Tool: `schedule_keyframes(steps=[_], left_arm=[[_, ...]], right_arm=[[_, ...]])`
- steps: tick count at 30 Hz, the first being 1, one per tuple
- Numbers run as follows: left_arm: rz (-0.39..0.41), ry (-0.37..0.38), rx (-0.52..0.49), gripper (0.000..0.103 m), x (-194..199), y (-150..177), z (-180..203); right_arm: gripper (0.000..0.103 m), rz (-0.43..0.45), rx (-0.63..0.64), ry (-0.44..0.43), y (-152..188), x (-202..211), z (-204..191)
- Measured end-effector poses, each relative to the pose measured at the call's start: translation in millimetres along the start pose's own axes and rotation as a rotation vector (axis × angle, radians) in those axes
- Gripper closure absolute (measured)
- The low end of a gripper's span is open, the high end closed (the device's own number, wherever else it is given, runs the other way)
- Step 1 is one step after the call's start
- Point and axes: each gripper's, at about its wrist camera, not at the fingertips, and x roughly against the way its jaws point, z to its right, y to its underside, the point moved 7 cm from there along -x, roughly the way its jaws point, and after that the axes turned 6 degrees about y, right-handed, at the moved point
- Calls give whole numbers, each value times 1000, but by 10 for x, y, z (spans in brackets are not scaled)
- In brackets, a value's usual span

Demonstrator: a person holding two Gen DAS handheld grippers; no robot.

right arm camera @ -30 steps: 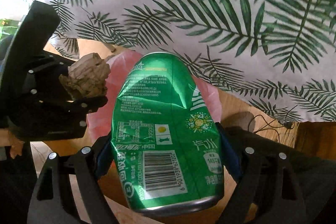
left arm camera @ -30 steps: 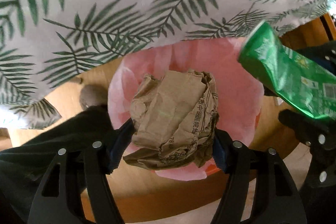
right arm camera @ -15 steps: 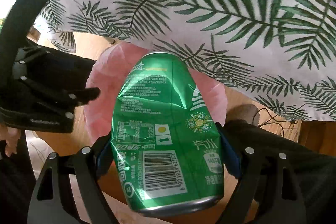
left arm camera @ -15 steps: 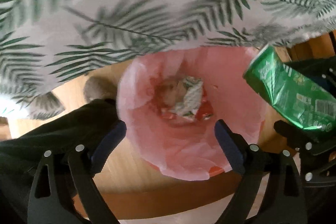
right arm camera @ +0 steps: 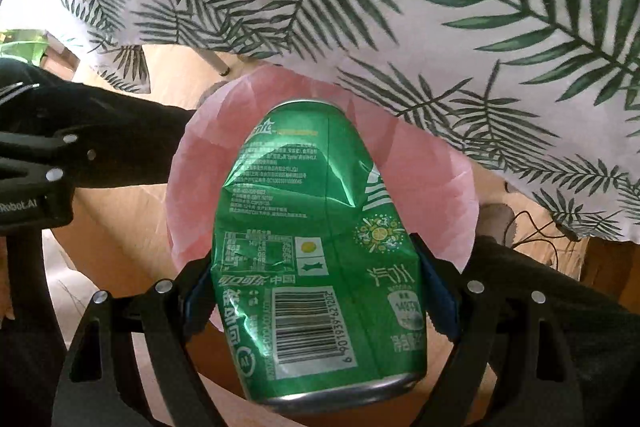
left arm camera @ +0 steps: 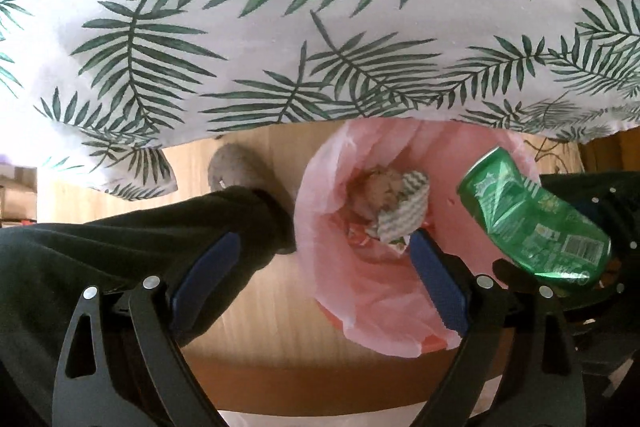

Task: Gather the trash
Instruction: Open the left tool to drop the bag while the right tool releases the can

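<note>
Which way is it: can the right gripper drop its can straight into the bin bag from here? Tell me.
Probably yes. The right gripper holds the green can right over the pink bin bag, whose mouth is open. The left gripper is off to the side.

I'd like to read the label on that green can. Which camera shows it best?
The right wrist view: the dented green can fills the middle of the picture, clamped in the right gripper, with barcode and print facing the camera. The left wrist view shows the can only small, slanted at the right edge, above the pink bin bag.
</note>
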Motion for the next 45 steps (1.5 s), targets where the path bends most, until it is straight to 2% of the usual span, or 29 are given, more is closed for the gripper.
schedule_keyframes(steps=[12, 14, 22, 30, 32, 45], left_arm=[[-9, -8, -8, 13, -7, 22, 21], [-11, -7, -12, 13, -11, 22, 29], [-14, -6, -17, 13, -21, 13, 36], [-10, -9, -22, 13, -4, -1, 38], [-9, -7, -18, 6, 3, 0, 30], [31, 32, -56, 6, 171, 13, 203]], right_arm=[[19, 1, 23, -2, 10, -17, -58], [13, 8, 25, 8, 16, -11, -60], [5, 15, 25, 13, 40, 3, -25], [5, 28, 20, 25, 21, 70, 6], [5, 33, 17, 28, 18, 108, 23], [5, 113, 10, 52, 27, 538, 62]])
